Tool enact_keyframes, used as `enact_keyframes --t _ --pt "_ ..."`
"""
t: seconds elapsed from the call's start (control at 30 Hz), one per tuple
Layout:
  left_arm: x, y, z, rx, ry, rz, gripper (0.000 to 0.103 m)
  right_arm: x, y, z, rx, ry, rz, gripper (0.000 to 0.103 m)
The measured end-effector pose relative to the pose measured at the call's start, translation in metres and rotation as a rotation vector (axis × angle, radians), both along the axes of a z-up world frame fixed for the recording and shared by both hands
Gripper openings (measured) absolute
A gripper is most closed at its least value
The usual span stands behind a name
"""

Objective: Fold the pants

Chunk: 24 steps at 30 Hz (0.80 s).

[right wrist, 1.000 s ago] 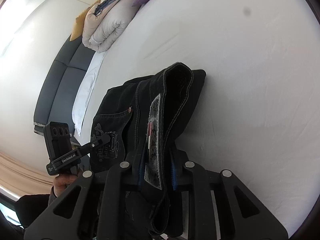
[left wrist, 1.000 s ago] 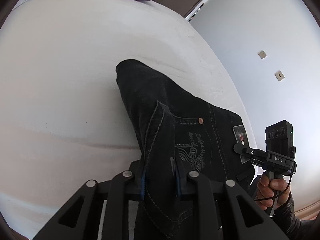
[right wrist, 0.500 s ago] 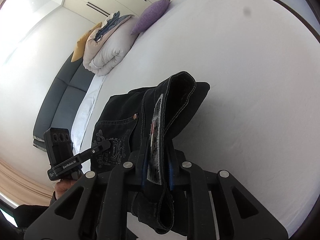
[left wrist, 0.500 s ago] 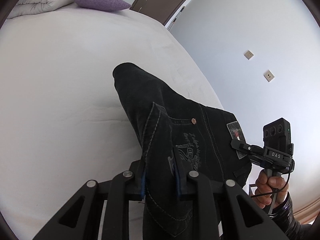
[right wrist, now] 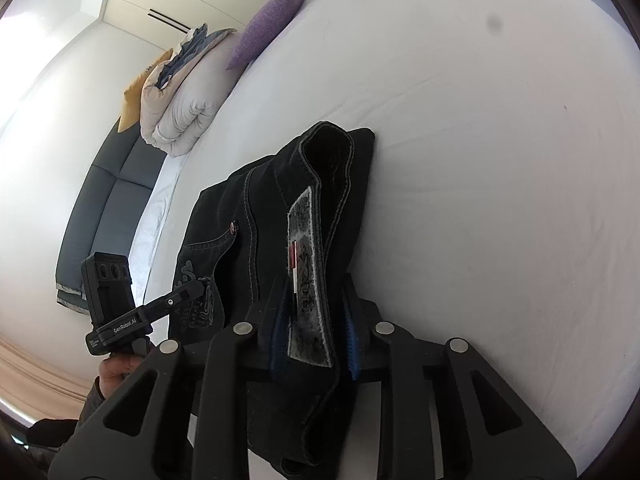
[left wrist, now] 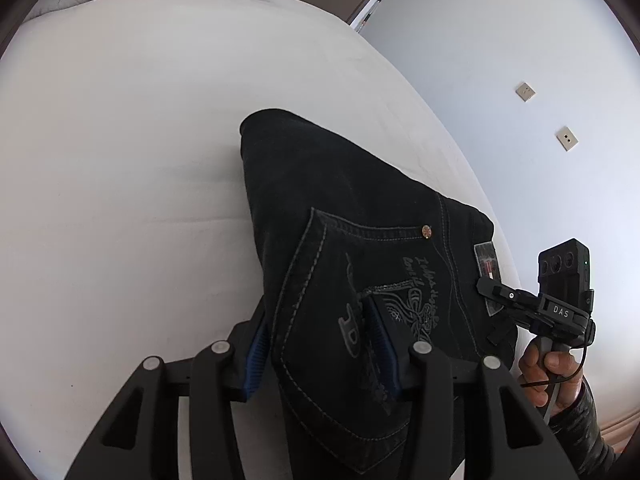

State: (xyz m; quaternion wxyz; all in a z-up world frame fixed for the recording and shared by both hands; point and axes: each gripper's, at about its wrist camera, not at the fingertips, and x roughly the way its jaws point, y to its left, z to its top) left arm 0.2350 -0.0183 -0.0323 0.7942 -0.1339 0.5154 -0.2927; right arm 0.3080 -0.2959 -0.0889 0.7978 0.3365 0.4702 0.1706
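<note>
- Gripping the pants (left wrist: 360, 216) at the back-pocket side, left gripper (left wrist: 320, 336) has its pads clamped on denim, likely to keep that side taut
- right gripper (right wrist: 316, 332) pinches the waistband at the patch (right wrist: 306, 280), so both hold one end
- pants' near end is raised, far end rests on the bed (left wrist: 120, 140), probably for laying flat or folding over
- pillow (right wrist: 268, 28) well away
</note>
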Motion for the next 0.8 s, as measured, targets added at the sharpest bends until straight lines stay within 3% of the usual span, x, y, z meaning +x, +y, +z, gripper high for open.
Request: enact_keyframes --t 0.13,0.23,0.37,0.47,0.63,0.8 --pt "0.001 -0.011 0.005 0.014 -0.012 0.011 0.058 -0.013 0.009 0.004 -0.058 -0.012 -0.007 0.030" --pt "-0.010 -0.001 0.009 0.033 -0.040 0.023 0.064 -0.028 0.016 0.014 -0.094 -0.027 -0.027 0.042" --pt "-0.033 0.008 0.022 0.041 -0.094 0.047 0.085 -0.052 0.017 0.029 -0.154 -0.052 -0.076 0.045" --pt "-0.065 0.008 0.041 0.113 -0.209 0.064 0.097 -0.075 0.026 0.047 -0.238 -0.094 -0.100 0.045" --pt "-0.125 0.001 0.088 0.310 -0.476 0.188 0.103 -0.132 0.054 0.091 -0.419 -0.245 -0.174 0.045" --pt "-0.180 0.006 0.137 0.415 -0.686 0.332 0.103 -0.190 0.078 0.139 -0.526 -0.436 -0.309 0.071"
